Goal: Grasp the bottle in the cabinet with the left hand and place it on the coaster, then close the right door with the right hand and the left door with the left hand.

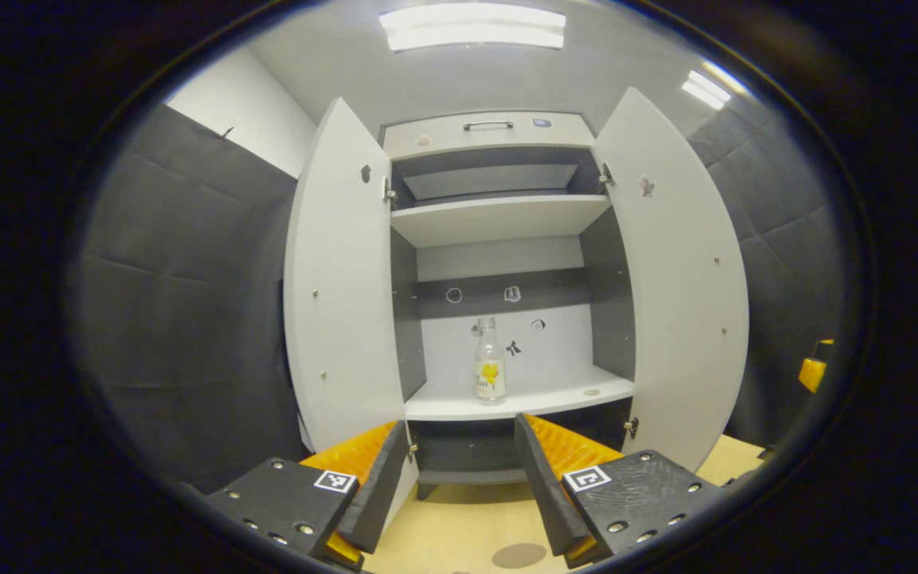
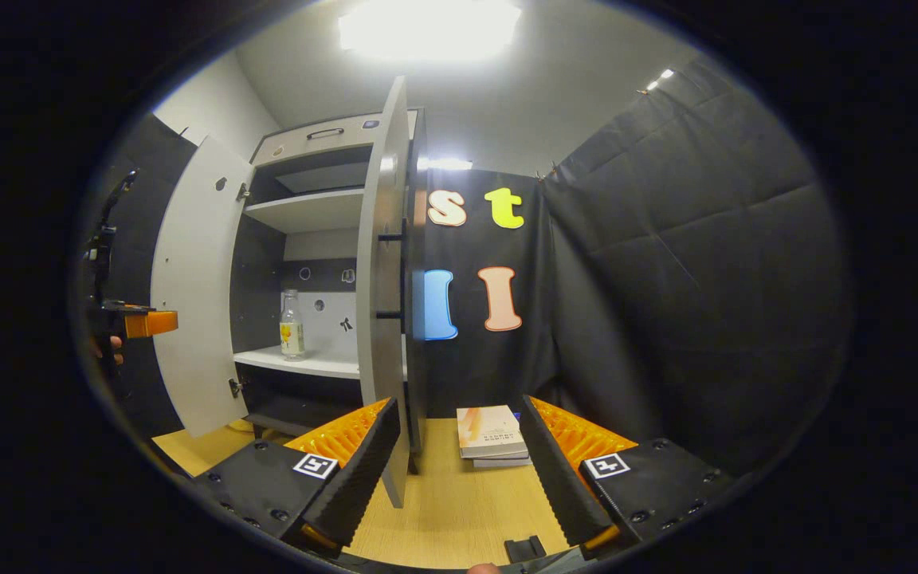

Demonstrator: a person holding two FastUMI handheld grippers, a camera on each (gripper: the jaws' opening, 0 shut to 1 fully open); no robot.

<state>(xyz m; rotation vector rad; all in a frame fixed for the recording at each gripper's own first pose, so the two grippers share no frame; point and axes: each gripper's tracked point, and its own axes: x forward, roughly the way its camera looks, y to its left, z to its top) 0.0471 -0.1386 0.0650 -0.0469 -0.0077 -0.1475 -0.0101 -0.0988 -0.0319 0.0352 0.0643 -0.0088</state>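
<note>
White and grey panels make up the cabinet point(image 1: 499, 239), which stands on the wooden table point(image 1: 459, 526) with both doors swung wide. On its lower shelf point(image 1: 523, 399) a clear glass bottle point(image 1: 489, 360) with a yellow label stands upright, toward the shelf's middle and in front of the cabinet's back panel. In the left gripper view, the left gripper point(image 1: 459, 478) faces straight into the cabinet, below and in front of that shelf, its jaws spread open with nothing between them. A round dark coaster point(image 1: 518, 555) lies on the table in front of the cabinet, just below the gripper.

In the right gripper view, the right gripper point(image 2: 459, 470) sits off the cabinet's right side, its jaws also open and empty, with the edge of the right door point(image 2: 386, 303) just ahead of them. Some books point(image 2: 491, 434) lie stacked on the table beside the cabinet. The left door point(image 2: 196, 295) stands open on the cabinet's far side.
</note>
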